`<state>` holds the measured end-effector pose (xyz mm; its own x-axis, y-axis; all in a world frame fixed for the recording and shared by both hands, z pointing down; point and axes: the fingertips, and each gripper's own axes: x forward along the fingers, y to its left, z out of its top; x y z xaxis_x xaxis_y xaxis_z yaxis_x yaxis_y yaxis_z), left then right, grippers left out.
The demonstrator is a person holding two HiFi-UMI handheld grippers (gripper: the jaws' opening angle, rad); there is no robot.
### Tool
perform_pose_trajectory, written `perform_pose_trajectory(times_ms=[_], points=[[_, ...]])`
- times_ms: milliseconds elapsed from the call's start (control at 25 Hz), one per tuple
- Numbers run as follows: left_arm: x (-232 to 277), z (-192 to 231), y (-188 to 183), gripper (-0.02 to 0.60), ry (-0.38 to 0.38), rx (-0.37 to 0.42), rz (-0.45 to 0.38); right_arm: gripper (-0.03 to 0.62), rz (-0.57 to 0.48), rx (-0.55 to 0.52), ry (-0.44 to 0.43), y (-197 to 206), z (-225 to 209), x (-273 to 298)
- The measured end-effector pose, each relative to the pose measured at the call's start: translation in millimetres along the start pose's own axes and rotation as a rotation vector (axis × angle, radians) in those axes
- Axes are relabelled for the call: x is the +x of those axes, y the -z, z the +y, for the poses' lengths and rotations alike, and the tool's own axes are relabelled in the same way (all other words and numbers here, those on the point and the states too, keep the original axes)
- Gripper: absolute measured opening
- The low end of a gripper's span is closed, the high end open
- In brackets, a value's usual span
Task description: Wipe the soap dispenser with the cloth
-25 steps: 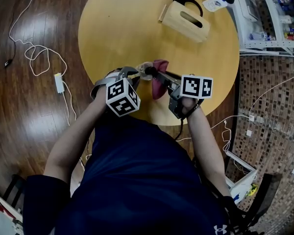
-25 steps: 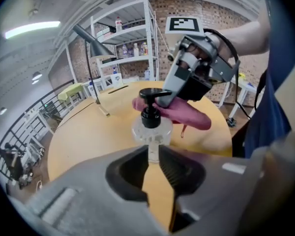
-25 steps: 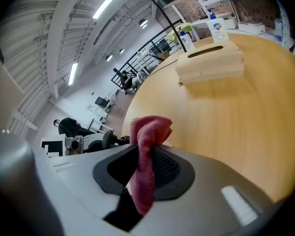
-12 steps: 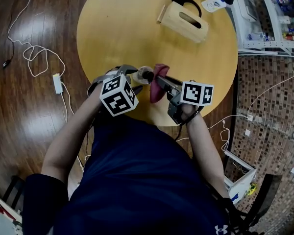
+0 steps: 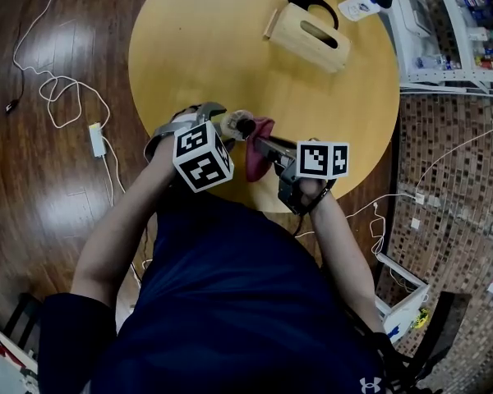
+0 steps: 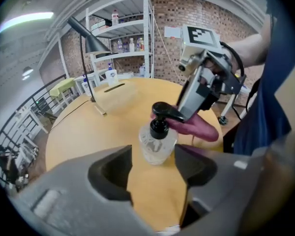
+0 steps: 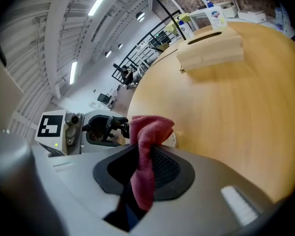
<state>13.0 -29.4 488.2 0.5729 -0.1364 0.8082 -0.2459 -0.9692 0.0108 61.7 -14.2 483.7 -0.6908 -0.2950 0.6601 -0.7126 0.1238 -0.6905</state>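
A clear soap dispenser [image 5: 232, 124] with a black pump stands near the round table's front edge. In the left gripper view the dispenser [image 6: 157, 142] is just ahead of my left gripper [image 6: 152, 163], whose jaws are opening; the pads do not touch it. My left gripper [image 5: 214, 115] sits at the bottle's left. My right gripper [image 5: 259, 140] is shut on a red cloth [image 5: 258, 150]. The cloth [image 7: 146, 146] hangs out between the jaws, and its bunched end lies against the dispenser's right side [image 6: 199, 128].
The yellow round table [image 5: 214, 39] carries a wooden tissue box [image 5: 312, 35] and a black lamp base [image 5: 314, 0] at the back. White cables [image 5: 57, 97] trail over the wooden floor on the left. Shelving [image 5: 452, 23] stands at the right.
The left gripper's jaws have spread and let go of the dispenser. The right gripper has carried the cloth left, up against the bottle.
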Motion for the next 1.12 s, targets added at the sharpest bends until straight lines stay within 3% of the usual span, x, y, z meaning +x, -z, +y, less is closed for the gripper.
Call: perform_pose_trajectory(times_ms=[200, 400, 560, 680, 760, 840, 880, 1000, 1120], points=[[0.2, -11.9, 1.7, 0.204, -0.011, -0.05, -0.019, 0.081, -0.061, -0.055, 0.047, -27.4, -0.7, -4.8], [4.4, -11.4, 1.9, 0.223, -0.019, -0.08, -0.026, 0.08, -0.034, -0.109, 0.068, -48.4, 0.6, 9.2], [3.7, -0.9, 6.0, 0.302, -0.024, -0.133, -0.036, 0.08, -0.004, -0.097, 0.078, -29.7, 0.0, 5.2], [1.3, -0.5, 8.3, 0.302, -0.05, -0.143, -0.04, 0.078, 0.034, -0.063, 0.044, -4.4, 2.6, 2.7], [0.0, -5.4, 7.5, 0.268, -0.063, -0.122, -0.04, 0.078, 0.038, -0.053, 0.033, 2.2, 2.5, -0.1], [-0.7, -11.8, 5.6, 0.202, -0.065, -0.085, -0.034, 0.08, 0.006, -0.063, 0.043, -9.9, 1.5, -3.4], [-1.0, -13.8, 4.7, 0.201, -0.069, -0.06, -0.028, 0.08, -0.014, -0.075, 0.05, -20.7, 2.0, -4.1], [-0.5, -14.8, 3.2, 0.204, -0.09, 0.006, -0.012, 0.08, -0.017, -0.173, 0.06, -50.9, 10.1, 2.2], [1.2, -13.0, 3.3, 0.198, -0.099, 0.02, 0.0, 0.081, 0.109, -0.37, 0.126, -57.2, 7.3, 17.9]])
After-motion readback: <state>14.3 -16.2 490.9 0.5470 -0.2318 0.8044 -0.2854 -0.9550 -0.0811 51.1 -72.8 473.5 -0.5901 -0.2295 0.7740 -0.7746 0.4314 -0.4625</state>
